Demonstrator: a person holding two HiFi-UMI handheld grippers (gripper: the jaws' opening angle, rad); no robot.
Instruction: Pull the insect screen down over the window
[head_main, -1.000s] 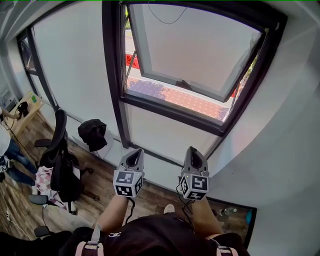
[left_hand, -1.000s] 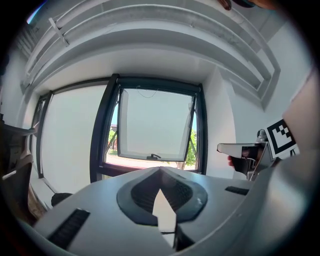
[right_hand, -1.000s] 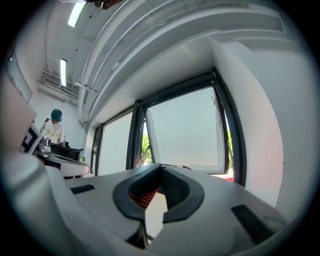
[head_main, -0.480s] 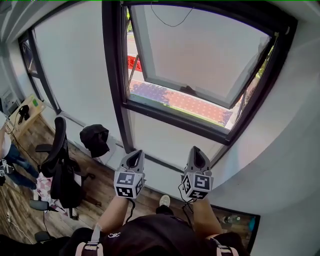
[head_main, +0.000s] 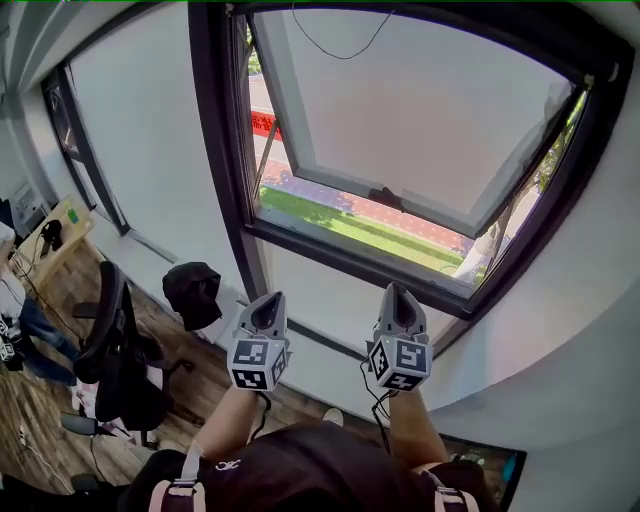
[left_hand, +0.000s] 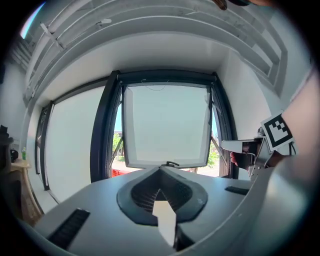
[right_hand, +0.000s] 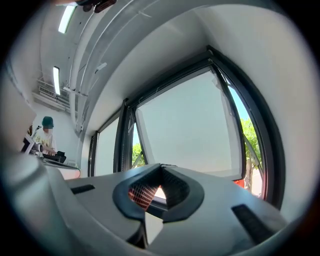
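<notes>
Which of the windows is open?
The right window: it tilts outward, with grass showing beneath. The left window is shut.

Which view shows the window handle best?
The head view: the handle stands clear on the lower edge of the open sash. The left gripper view shows it small and dark. The right gripper view leaves it too small to make out.

A black window frame (head_main: 215, 150) is being shown; black-and-white square markers (head_main: 255, 365) are being borne by the grey left claw (head_main: 269, 298) and grey right claw (head_main: 396, 290).
</notes>
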